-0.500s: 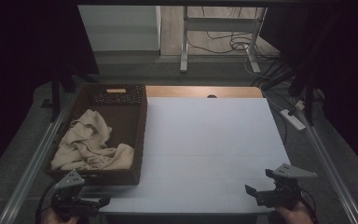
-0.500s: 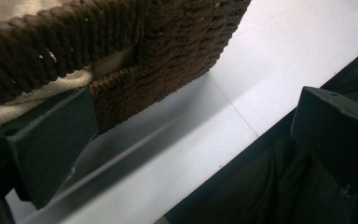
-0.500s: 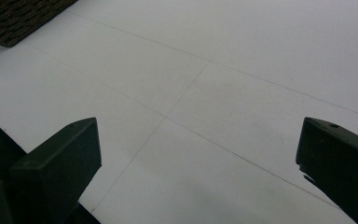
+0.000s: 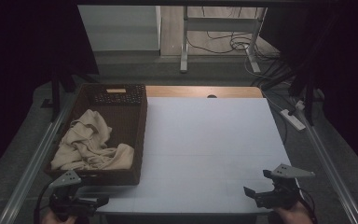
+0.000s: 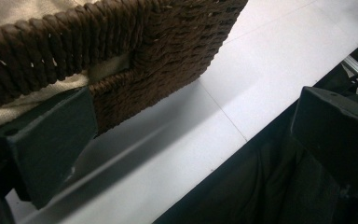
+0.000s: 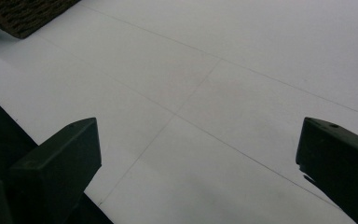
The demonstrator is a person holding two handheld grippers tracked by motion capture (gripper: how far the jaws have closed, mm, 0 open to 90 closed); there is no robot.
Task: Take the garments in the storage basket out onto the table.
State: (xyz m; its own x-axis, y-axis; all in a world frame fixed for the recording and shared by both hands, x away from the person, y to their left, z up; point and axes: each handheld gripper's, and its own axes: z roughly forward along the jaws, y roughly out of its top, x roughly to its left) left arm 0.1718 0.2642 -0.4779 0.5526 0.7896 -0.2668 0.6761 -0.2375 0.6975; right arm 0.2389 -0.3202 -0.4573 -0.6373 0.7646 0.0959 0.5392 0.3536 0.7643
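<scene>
Left tool (image 4: 81, 203) – jaws spread wide with nothing between them, held at the near left corner of the white worktop (image 4: 209, 149), just in front of the brown woven basket (image 4: 140, 135); in the left gripper view one jaw stands close beside the basket's near wall, though contact cannot be made out. Right tool (image 4: 256, 192) – jaws likewise wide apart and empty, at the near right edge above bare worktop. Beige cloth (image 4: 91, 142) – crumpled inside the basket, which sits on the left side of the worktop, apart from both tools.
</scene>
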